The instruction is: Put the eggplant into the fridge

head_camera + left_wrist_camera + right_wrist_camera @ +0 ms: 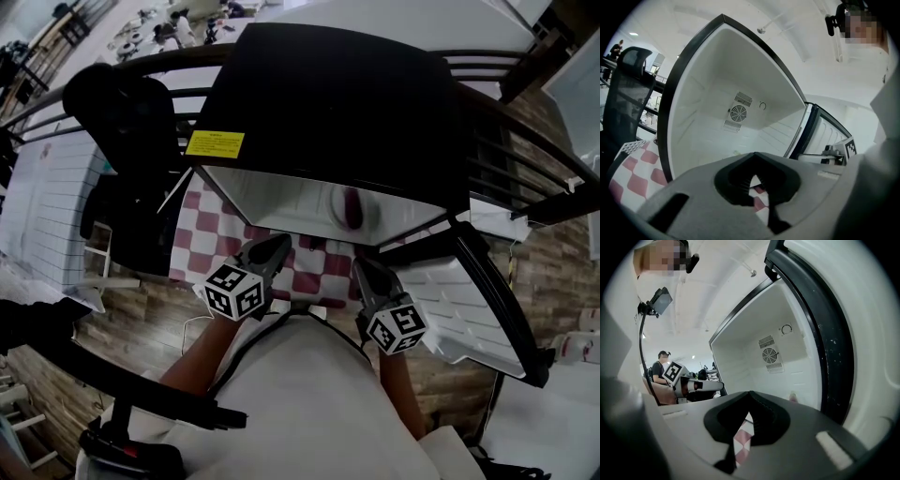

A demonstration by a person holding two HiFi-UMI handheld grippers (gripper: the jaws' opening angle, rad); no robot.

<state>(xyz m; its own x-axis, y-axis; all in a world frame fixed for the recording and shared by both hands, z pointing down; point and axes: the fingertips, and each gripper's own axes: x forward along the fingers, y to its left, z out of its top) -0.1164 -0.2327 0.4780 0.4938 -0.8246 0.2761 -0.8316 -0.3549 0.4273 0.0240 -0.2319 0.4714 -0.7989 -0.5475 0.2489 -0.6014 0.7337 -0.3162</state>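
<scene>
We are holding both grippers just in front of the open mini fridge point(328, 94). The left gripper point(272, 251) has its jaws pressed together on nothing, and the right gripper point(365, 273) is likewise closed and empty. Only the red-and-white checked cloth point(211, 234) is showing through the slit behind each pair of tips. The eggplant point(352, 208) is lying inside the white cabinet, toward its right half, apart from both grippers, so we are judging the placing itself as done and the step in hand as clearing out. To do that well, we are thinking of drawing both grippers straight back and level, keeping the jaws shut so they are not catching the cloth. If the door point(469, 300) is to be shut, we would push on its outer edge with the right gripper, since it is standing open on that side. From the head view the eggplant is only a dark purple smear, and we cannot tell which end is its stem or whether it is resting clear of the sill. Neither gripper view is showing it plainly. A small pale spot on the cabinet floor in the right gripper view is too small for us to identify. The fridge's black top is hiding its upper interior from above, and the door's far corner is running out toward the frame's edge.
</scene>
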